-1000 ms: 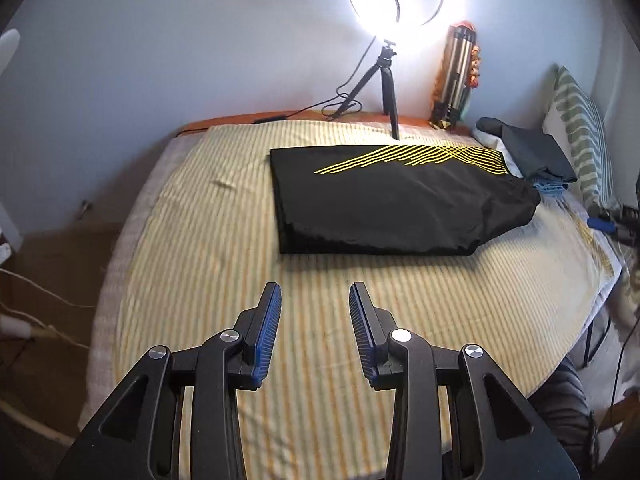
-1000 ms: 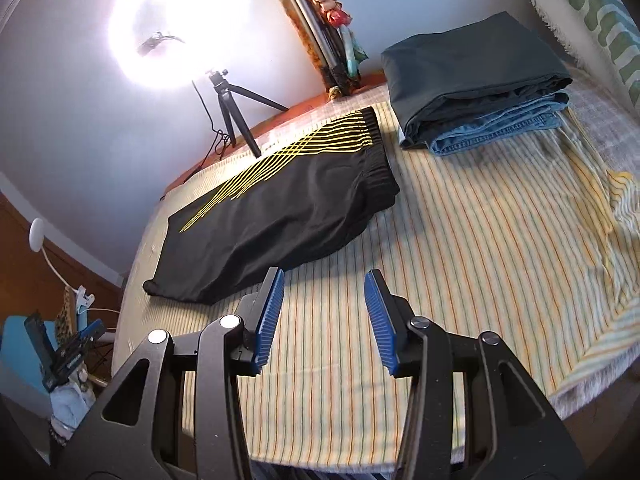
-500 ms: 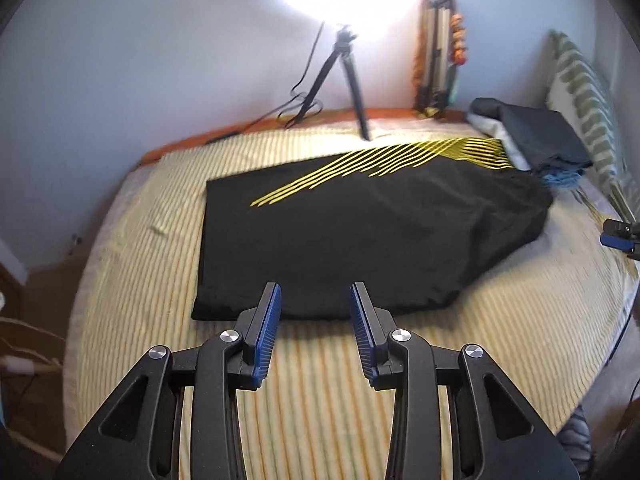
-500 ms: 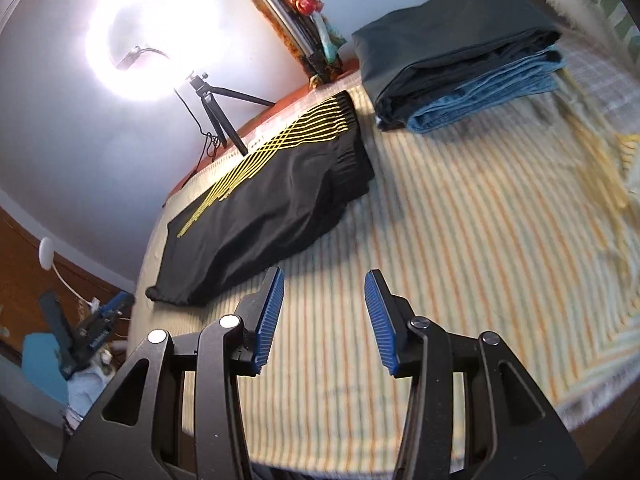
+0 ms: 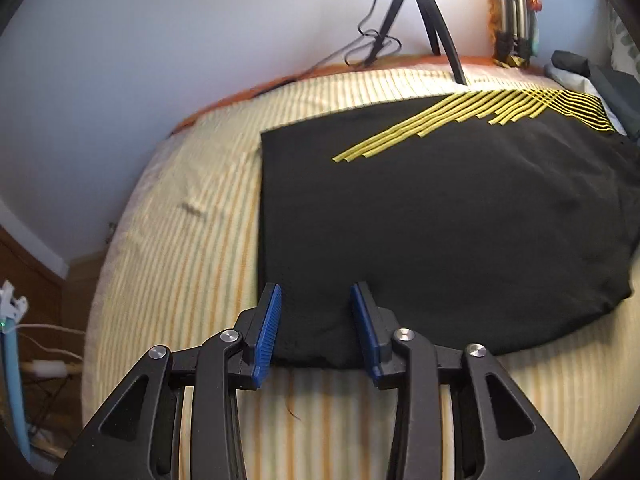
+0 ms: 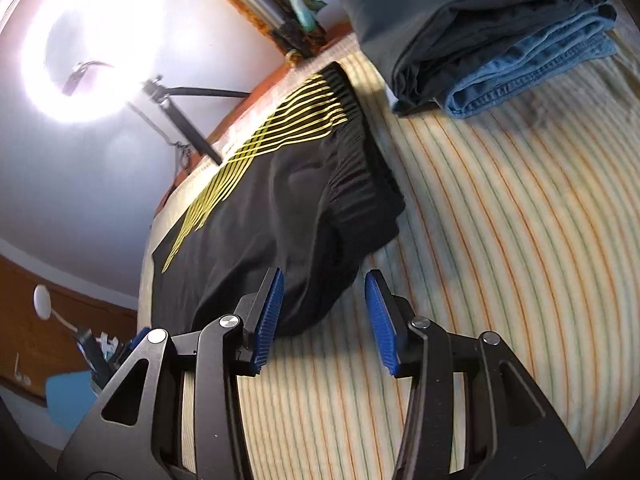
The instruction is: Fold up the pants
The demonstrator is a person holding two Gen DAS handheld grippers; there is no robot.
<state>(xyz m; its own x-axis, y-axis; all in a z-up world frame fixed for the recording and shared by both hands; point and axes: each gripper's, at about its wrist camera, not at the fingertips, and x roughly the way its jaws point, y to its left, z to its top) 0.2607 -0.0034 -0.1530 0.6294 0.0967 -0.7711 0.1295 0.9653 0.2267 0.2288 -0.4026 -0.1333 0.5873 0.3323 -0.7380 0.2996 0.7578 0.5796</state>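
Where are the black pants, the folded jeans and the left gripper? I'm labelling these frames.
black pants (image 5: pixel 460 220), left wrist view, middle of the fabric.
folded jeans (image 6: pixel 532 72), right wrist view, blue folded edge.
left gripper (image 5: pixel 316 328), left wrist view, between fingertips.

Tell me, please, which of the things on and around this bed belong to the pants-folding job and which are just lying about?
Part of the job:
- black pants with yellow stripes
- left gripper, jaws open at the pants' near edge
- right gripper, jaws open
- striped bed sheet, the work surface

Just lying about:
- folded dark grey and blue denim clothes stack
- ring light
- black tripod
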